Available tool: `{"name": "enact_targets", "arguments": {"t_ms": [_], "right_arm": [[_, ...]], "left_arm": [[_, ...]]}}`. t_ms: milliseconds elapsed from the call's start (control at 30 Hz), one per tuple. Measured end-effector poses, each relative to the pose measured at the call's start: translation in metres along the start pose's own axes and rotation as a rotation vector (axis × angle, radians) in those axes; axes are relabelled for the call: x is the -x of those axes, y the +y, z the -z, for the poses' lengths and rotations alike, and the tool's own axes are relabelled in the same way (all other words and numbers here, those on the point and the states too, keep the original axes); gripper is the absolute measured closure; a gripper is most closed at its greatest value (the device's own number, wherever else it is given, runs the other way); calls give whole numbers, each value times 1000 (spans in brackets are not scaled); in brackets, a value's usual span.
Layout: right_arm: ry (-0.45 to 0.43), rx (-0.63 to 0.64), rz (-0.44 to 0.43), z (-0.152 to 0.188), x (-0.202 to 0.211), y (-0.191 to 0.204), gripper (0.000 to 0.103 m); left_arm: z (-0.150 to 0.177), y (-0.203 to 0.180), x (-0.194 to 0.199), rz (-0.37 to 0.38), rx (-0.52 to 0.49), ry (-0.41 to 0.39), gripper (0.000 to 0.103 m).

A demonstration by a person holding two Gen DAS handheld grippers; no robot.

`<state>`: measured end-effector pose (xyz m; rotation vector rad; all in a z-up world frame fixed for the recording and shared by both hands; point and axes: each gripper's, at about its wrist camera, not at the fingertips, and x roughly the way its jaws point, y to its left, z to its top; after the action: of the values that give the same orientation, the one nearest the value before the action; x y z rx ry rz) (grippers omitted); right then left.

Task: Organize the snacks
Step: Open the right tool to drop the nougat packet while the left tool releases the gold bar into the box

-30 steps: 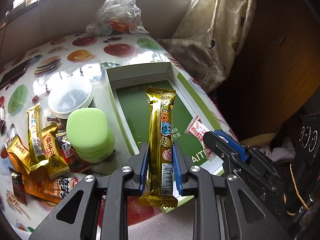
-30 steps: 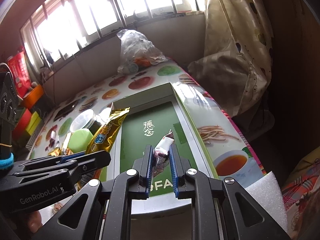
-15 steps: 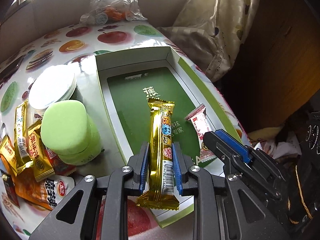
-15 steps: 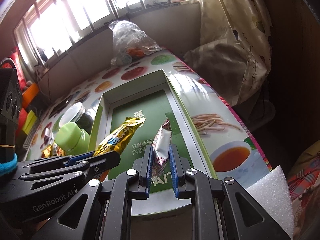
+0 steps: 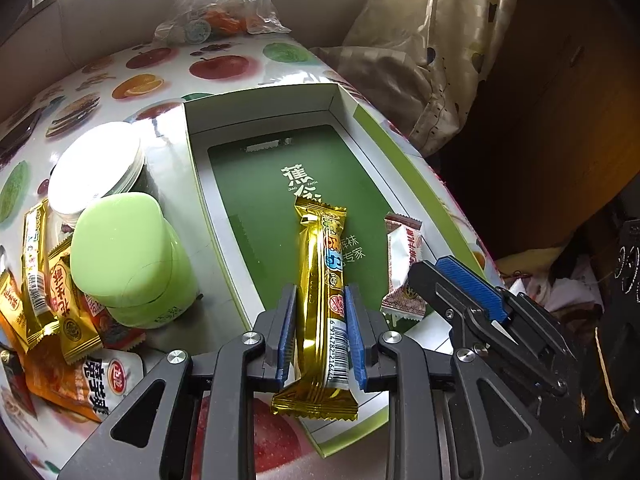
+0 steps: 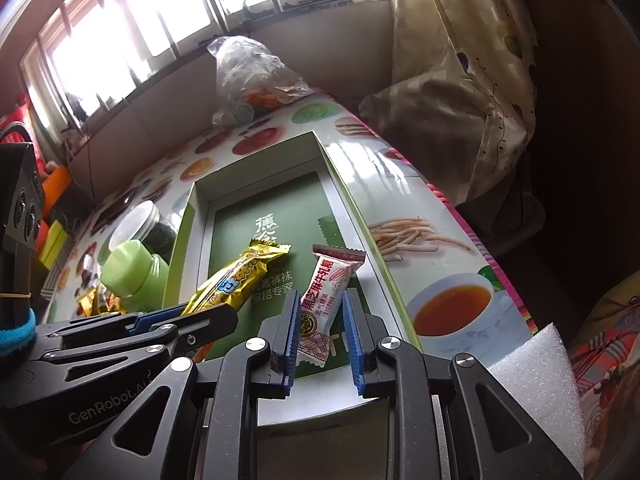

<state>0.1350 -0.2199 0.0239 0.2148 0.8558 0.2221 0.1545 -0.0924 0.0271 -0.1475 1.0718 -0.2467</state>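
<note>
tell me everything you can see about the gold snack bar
The gold snack bar is a long, slim bar in shiny, crinkled gold foil with crimped ends, colourful lettering and a white barcode panel. It lies lengthwise in the green box, its near end jutting over the box's front edge. It sits between the blue pads of the left claw, whose jaws have just been opening. The small white candy beside it does not touch it.

Your worktop point(image 5: 224, 68) carries a fruit-print cover. Directly on it: open green box point(image 5: 404, 148) near the right edge; green-capped jar point(image 5: 124, 256) touching a white-lidded jar point(image 5: 96, 168) left of the box; loose snack packets point(image 5: 60, 320) at near left; clear plastic bag point(image 5: 220, 4) at the far end.
</note>
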Motion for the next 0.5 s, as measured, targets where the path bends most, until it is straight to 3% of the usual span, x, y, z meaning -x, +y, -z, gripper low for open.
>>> {"name": "enact_targets", "arguments": {"t_ms": [200, 267, 500], "right_arm": [[-8, -4, 28, 2, 6, 1, 72], [-11, -3, 38, 3, 10, 2, 71], [-28, 15, 46, 3, 21, 11, 69]], "left_arm": [[2, 1, 9, 15, -2, -16, 70], [3, 3, 13, 9, -2, -23, 63], [10, 7, 35, 20, 4, -69, 63]]}}
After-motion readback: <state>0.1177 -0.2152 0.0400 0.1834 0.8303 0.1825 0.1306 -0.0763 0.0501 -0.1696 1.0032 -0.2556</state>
